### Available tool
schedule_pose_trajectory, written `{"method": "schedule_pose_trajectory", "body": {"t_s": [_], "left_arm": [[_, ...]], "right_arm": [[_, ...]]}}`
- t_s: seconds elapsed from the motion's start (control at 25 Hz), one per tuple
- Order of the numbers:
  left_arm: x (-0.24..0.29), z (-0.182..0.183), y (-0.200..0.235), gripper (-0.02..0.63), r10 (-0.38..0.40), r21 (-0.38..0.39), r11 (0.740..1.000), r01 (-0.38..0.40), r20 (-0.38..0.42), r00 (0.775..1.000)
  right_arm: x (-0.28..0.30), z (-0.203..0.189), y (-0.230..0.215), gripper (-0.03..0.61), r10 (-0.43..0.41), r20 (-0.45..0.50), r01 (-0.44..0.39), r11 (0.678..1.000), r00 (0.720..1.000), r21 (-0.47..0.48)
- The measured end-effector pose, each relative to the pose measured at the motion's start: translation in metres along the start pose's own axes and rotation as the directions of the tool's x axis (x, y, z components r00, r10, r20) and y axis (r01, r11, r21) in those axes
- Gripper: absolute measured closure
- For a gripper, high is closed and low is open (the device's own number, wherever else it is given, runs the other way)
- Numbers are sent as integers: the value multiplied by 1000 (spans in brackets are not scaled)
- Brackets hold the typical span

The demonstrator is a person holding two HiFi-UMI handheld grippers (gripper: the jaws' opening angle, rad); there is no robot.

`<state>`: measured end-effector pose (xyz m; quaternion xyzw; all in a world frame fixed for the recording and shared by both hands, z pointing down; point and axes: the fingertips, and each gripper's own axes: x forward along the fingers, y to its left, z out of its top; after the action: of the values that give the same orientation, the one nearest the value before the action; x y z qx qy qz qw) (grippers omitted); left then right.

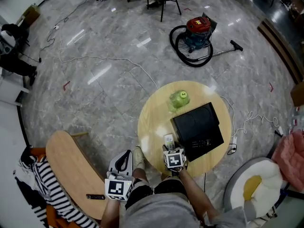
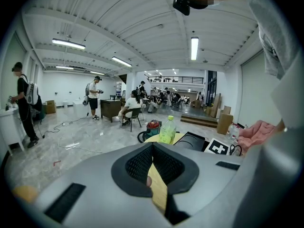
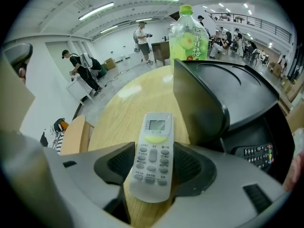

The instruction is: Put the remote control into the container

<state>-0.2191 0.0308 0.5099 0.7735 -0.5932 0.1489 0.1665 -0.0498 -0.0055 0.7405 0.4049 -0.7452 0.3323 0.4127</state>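
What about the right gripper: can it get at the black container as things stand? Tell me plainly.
Probably yes. The right gripper, shut on the remote, is over the table right beside the black container, whose lid is up. Nothing stands between them; the green bottle is farther back.

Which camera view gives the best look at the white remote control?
The right gripper view: the white remote fills the centre, gripped by the right claw, display and buttons clear. The head view shows only a small pale sliver past that claw's marker cube. The left gripper view doesn't show it.
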Motion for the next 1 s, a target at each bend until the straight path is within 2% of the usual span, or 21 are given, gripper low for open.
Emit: {"method": "schedule_pose_trajectory", "body": {"t_s": [0.32, 0.64, 0.88, 1.0], "left_arm": [[2, -1, -1, 606, -1, 6, 1000, 1, -10, 1000], [6, 2, -11, 606, -22, 31, 999, 23, -6, 1000], [12, 6, -22, 606, -54, 43, 998, 54, -8, 999], [18, 6, -30, 606, -70, 46, 996, 71, -7, 998]], "right_arm": [[-17, 10, 3, 325, 31, 23, -31, 1000, 999, -1], [-60, 33, 5, 325, 71, 98, -66, 997, 993, -46], [-100, 50, -6, 325, 58, 169, -51, 998, 984, -48], [-118, 55, -15, 325, 50, 207, -34, 996, 977, -79]]}}
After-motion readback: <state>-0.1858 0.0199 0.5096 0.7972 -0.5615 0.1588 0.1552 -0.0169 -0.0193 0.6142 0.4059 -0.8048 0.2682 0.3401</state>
